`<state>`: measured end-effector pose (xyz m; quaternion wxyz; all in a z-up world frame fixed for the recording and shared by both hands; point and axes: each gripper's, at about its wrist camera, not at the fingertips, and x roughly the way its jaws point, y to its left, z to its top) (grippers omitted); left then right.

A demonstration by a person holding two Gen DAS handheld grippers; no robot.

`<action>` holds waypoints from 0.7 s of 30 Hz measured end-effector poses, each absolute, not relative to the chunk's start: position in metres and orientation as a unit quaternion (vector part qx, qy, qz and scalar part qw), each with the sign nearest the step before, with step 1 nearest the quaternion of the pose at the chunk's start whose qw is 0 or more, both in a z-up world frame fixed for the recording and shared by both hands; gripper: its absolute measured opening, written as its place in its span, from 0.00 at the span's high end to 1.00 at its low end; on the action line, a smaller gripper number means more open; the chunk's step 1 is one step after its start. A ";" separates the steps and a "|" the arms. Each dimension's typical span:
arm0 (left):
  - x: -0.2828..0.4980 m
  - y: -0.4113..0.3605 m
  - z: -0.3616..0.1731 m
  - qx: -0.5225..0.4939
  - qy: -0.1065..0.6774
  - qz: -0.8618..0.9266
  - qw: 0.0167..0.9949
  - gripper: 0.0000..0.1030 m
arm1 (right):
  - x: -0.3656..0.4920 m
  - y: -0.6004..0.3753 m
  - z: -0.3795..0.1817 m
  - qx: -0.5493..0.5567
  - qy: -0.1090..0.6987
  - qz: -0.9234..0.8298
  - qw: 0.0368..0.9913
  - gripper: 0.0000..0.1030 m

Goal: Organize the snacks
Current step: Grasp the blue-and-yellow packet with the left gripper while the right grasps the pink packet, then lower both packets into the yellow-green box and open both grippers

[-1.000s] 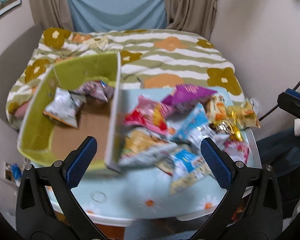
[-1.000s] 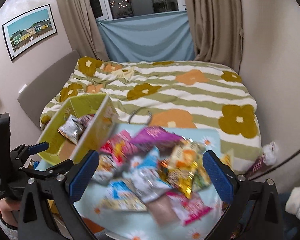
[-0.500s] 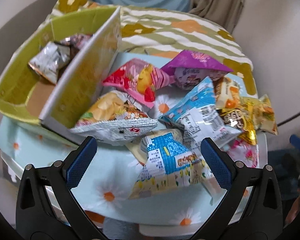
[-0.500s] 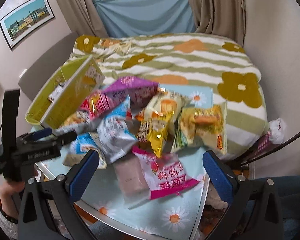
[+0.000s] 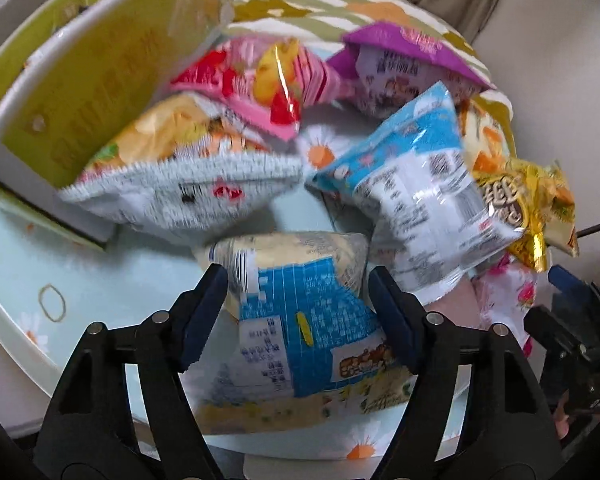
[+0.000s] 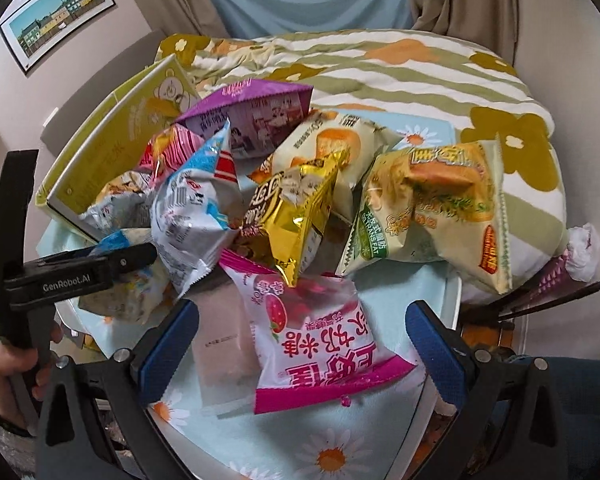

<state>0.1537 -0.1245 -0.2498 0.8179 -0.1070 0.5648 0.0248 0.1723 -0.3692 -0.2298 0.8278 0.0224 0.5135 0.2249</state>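
Note:
Several snack packets lie piled on a small daisy-print table (image 5: pixel 40 276). My left gripper (image 5: pixel 298 312) has its jaws on both sides of a blue and cream packet (image 5: pixel 300 320), pads touching its sides. My right gripper (image 6: pixel 300 344) is open over a pink and white packet (image 6: pixel 312 328) and a pale pink packet (image 6: pixel 224 340). A gold packet (image 6: pixel 296 208), a blue-white packet (image 6: pixel 192 208), a purple packet (image 6: pixel 256 116) and cream cake packets (image 6: pixel 432 204) lie behind. A green cardboard box (image 6: pixel 116 132) stands at the left.
The table stands against a bed with a striped flower blanket (image 6: pixel 420 68). A framed picture (image 6: pixel 56 28) hangs on the left wall. A crumpled wrapper (image 6: pixel 580 252) lies at the table's right. The left gripper's body also shows in the right wrist view (image 6: pixel 72 268).
Both grippers have moved down and closer to the pile. My left jaws have narrowed from wide open onto the blue and cream packet. My right jaws stay open.

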 end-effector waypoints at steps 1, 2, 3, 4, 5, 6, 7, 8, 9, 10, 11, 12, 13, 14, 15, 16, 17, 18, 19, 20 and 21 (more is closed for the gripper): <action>0.153 -0.124 -0.252 -0.108 0.566 0.025 0.817 0.29 | 0.173 -0.369 -0.231 0.021 0.515 0.226 0.827 0.00; 0.152 -0.124 -0.254 -0.110 0.568 0.024 0.815 0.29 | 0.174 -0.368 -0.233 0.019 0.516 0.229 0.825 0.00; 0.150 -0.124 -0.255 -0.112 0.569 0.022 0.814 0.29 | 0.175 -0.368 -0.236 0.018 0.518 0.231 0.823 0.00; 0.149 -0.123 -0.255 -0.114 0.571 0.022 0.813 0.30 | 0.175 -0.367 -0.238 0.016 0.520 0.233 0.821 0.00; 0.147 -0.123 -0.257 -0.116 0.573 0.020 0.811 0.30 | 0.174 -0.367 -0.239 0.015 0.522 0.236 0.820 0.00; 0.145 -0.123 -0.259 -0.115 0.576 0.019 0.809 0.30 | 0.174 -0.366 -0.241 0.012 0.523 0.240 0.818 0.00; 0.143 -0.123 -0.260 -0.114 0.577 0.017 0.808 0.31 | 0.173 -0.365 -0.242 0.009 0.524 0.242 0.817 0.01; 0.140 -0.123 -0.262 -0.114 0.578 0.016 0.808 0.32 | 0.173 -0.365 -0.244 0.007 0.525 0.244 0.815 0.03; 0.138 -0.123 -0.264 -0.114 0.580 0.011 0.807 0.33 | 0.174 -0.364 -0.246 0.006 0.528 0.248 0.812 0.05; 0.137 -0.124 -0.265 -0.110 0.580 0.007 0.807 0.35 | 0.174 -0.364 -0.247 0.005 0.530 0.251 0.810 0.06; 0.135 -0.126 -0.267 -0.104 0.580 0.003 0.808 0.36 | 0.174 -0.364 -0.248 0.004 0.531 0.252 0.809 0.06; 0.134 -0.127 -0.267 -0.098 0.580 -0.001 0.809 0.37 | 0.175 -0.363 -0.249 0.002 0.533 0.254 0.807 0.07; 0.133 -0.128 -0.267 -0.095 0.579 -0.003 0.809 0.38 | 0.175 -0.362 -0.250 -0.002 0.533 0.258 0.806 0.08; 0.131 -0.129 -0.268 -0.091 0.580 -0.005 0.810 0.39 | 0.175 -0.360 -0.251 -0.004 0.533 0.259 0.805 0.09; 0.130 -0.129 -0.267 -0.091 0.580 -0.006 0.810 0.40 | 0.175 -0.359 -0.252 -0.008 0.535 0.261 0.804 0.10; 0.129 -0.128 -0.267 -0.092 0.579 -0.007 0.810 0.41 | 0.175 -0.358 -0.254 -0.012 0.535 0.263 0.803 0.11; 0.127 -0.128 -0.266 -0.094 0.580 -0.008 0.809 0.42 | 0.175 -0.357 -0.255 -0.014 0.535 0.264 0.802 0.13; 0.126 -0.127 -0.265 -0.096 0.580 -0.011 0.809 0.42 | 0.176 -0.356 -0.256 -0.015 0.537 0.264 0.801 0.14; 0.124 -0.126 -0.263 -0.099 0.578 -0.012 0.810 0.42 | 0.176 -0.356 -0.257 -0.015 0.538 0.264 0.800 0.15; 0.123 -0.125 -0.263 -0.098 0.578 -0.012 0.810 0.42 | 0.178 -0.356 -0.258 -0.014 0.540 0.264 0.799 0.16; 0.119 -0.125 -0.263 -0.092 0.579 -0.009 0.810 0.42 | 0.178 -0.356 -0.259 -0.013 0.540 0.264 0.799 0.17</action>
